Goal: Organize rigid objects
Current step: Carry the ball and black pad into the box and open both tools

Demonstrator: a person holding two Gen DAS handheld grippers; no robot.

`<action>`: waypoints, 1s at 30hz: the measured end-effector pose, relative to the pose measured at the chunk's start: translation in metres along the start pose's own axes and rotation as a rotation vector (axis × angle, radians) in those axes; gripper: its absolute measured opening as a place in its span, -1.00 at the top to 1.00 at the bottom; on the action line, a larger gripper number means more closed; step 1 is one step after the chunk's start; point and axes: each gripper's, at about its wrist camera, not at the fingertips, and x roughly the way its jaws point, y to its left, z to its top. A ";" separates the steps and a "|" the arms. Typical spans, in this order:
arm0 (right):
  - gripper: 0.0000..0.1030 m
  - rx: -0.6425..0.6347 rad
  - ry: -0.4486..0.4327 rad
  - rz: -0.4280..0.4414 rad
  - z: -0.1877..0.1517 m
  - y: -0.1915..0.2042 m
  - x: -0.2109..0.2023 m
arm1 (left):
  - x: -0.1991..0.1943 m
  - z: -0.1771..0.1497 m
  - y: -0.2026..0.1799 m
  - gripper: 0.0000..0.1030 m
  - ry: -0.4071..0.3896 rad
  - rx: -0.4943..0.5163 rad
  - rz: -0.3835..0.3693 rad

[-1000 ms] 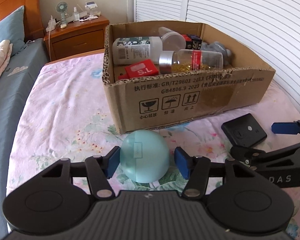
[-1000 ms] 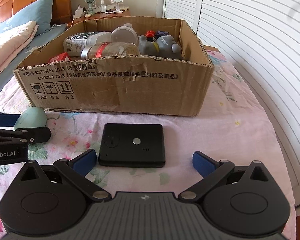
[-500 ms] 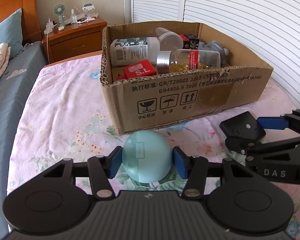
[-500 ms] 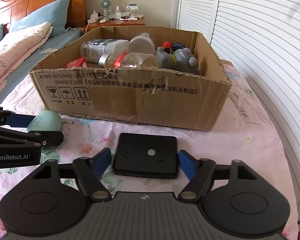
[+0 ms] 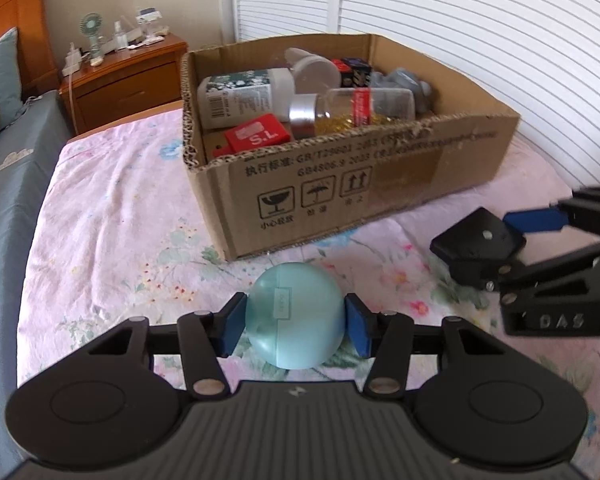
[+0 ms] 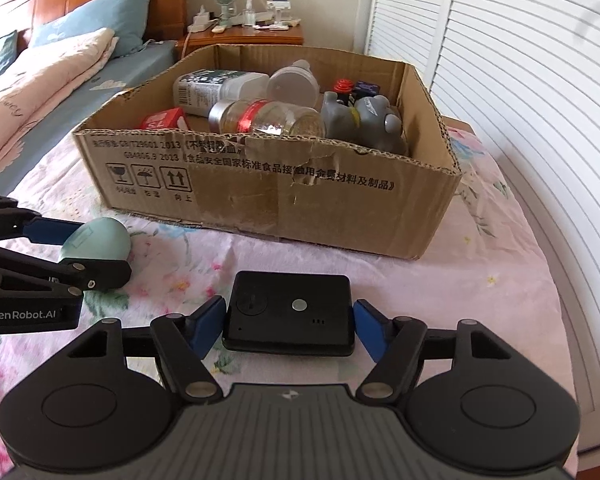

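My left gripper [image 5: 295, 330] is shut on a pale teal egg-shaped object [image 5: 296, 320] and holds it slightly above the bed; the egg also shows in the right wrist view [image 6: 100, 244]. My right gripper [image 6: 288, 328] is shut on a flat black box [image 6: 290, 314] and holds it lifted off the sheet; the box also shows in the left wrist view [image 5: 480, 246]. Ahead stands an open cardboard box [image 6: 284, 200] holding bottles, a jar, a red pack and a grey toy.
The floral pink sheet [image 5: 112, 216] covers the bed. A wooden nightstand [image 5: 128, 80] with a small fan stands behind. White louvred doors [image 6: 520, 60] run along the right. Pillows and a quilt [image 6: 40, 76] lie at the left.
Both grippers closed on their objects: the left on the teal egg, the right on the black box. Both objects have risen off the sheet.
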 end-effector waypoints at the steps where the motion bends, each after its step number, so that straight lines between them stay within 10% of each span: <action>1: -0.44 -0.008 0.000 0.003 0.000 -0.001 -0.002 | -0.001 0.000 0.000 0.00 0.004 0.011 -0.001; 30: -0.43 -0.003 0.071 0.028 -0.007 -0.012 0.000 | -0.025 0.005 -0.008 0.00 0.007 0.093 -0.040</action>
